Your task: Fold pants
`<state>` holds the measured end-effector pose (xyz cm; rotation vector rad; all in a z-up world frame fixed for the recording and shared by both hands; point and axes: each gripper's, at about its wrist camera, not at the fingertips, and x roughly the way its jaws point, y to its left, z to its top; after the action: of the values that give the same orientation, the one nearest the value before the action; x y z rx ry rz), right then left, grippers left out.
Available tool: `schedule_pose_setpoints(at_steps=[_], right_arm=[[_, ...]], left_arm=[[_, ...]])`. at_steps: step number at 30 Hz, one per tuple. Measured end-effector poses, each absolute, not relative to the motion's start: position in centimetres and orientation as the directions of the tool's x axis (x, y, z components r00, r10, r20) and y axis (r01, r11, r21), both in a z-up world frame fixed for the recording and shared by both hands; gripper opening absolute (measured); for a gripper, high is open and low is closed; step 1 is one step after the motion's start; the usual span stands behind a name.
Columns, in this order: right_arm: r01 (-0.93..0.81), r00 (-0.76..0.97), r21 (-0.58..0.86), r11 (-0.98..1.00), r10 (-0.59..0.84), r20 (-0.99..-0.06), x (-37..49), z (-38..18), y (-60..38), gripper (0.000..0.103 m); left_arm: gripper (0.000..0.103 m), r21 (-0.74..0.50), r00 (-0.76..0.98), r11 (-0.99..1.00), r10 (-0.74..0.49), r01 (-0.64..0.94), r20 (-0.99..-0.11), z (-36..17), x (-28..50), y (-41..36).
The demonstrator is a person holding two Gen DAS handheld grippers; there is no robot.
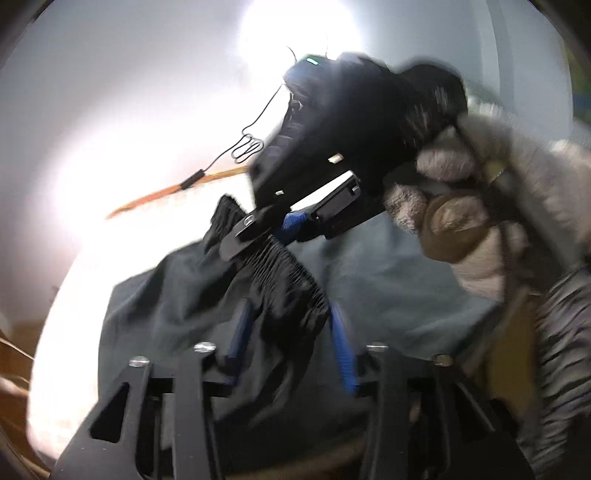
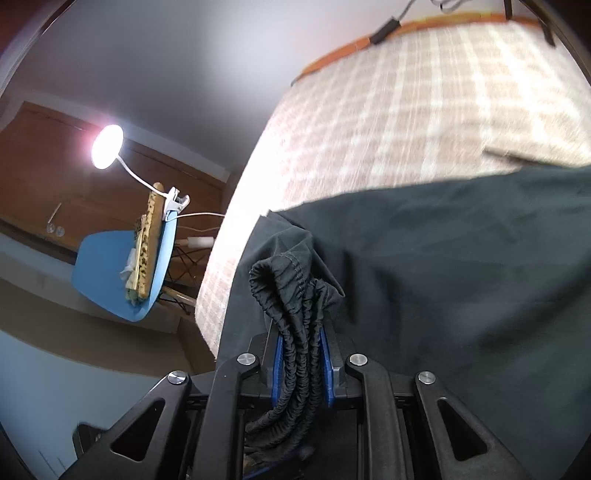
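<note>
Dark pants lie spread on a checked bed cover. In the right wrist view my right gripper is shut on the gathered elastic waistband, which bunches up between its blue pads. The left wrist view is blurred. There my left gripper stands open, its blue pads either side of the same waistband without pinching it. Just ahead, the right gripper holds the waistband's far end, carried by a hand in a fuzzy grey glove. The pants sag below.
The bed's left edge drops off beside a blue chair with a clip-on lamp shining. An orange wooden rail runs along the bed's far side, with a black cable over it. Glare washes out the cover in the left wrist view.
</note>
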<state>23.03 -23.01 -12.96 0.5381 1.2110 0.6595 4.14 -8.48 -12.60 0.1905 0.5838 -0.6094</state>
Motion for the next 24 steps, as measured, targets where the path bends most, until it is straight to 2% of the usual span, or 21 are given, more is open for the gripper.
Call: schedule_pose_setpoints(at_steps=[4, 7, 14, 24], right_arm=[[-0.188, 0.233, 0.679, 0.71, 0.703, -0.672, 22.4, -11.5, -26.0, 0.016], [-0.175, 0.249, 0.667, 0.724, 0.688, -0.681, 21.9, -11.0, -27.9, 0.016], [-0.114, 0.3, 0.646, 0.755, 0.646, -0.702, 19.8, -10.6, -33.3, 0.016], [-0.008, 0.374, 0.603, 0.798, 0.561, -0.738, 16.4, -9.6, -42.9, 0.016]], left_arm=[[0.044, -0.159, 0.66, 0.814, -0.552, 0.559, -0.51, -10.4, 3.0, -5.1], [0.044, -0.209, 0.689, 0.847, -0.522, 0.49, -0.502, -9.8, 3.7, -2.5], [0.044, -0.24, 0.686, 0.892, -0.448, 0.382, -0.574, -11.3, 7.8, 0.0], [0.044, -0.198, 0.631, 0.843, -0.512, 0.5, -0.583, -12.7, 9.0, -7.1]])
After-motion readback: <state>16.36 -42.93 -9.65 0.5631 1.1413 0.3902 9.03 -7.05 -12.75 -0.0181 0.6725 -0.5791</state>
